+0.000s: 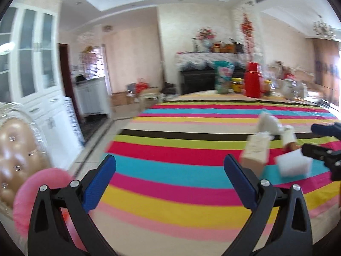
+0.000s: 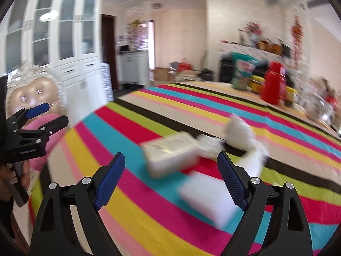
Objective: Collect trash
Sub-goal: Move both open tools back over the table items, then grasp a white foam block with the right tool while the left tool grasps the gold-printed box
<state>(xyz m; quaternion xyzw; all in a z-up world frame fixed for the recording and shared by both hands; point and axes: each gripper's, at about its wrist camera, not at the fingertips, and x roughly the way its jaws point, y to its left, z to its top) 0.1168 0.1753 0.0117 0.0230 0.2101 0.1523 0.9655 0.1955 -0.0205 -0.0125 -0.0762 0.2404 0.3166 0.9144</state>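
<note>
On the striped tablecloth (image 1: 170, 179) lies a blurred cluster of trash: a small cardboard box (image 1: 255, 151), a white block (image 1: 294, 164), crumpled white tissue (image 1: 268, 121) and a small white cup-like piece (image 1: 288, 136). My left gripper (image 1: 170, 166) hovers open over bare cloth to the left of the cluster, nothing between its fingers. My right gripper (image 2: 171, 162) is open just short of the box (image 2: 170, 155). The white block (image 2: 204, 194) lies below, close to its right finger, untouched. The tissue (image 2: 240, 132) sits beyond. Each gripper shows in the other's view: right gripper (image 1: 317, 138), left gripper (image 2: 49, 113).
A pink round rim (image 1: 42, 183) and a glass bowl of brown round things (image 1: 15, 149) stand off the table's left edge. A red thermos (image 1: 253, 79), jars and a printed bag (image 1: 223, 74) crowd the far end. White cabinets (image 1: 32, 64) line the left wall.
</note>
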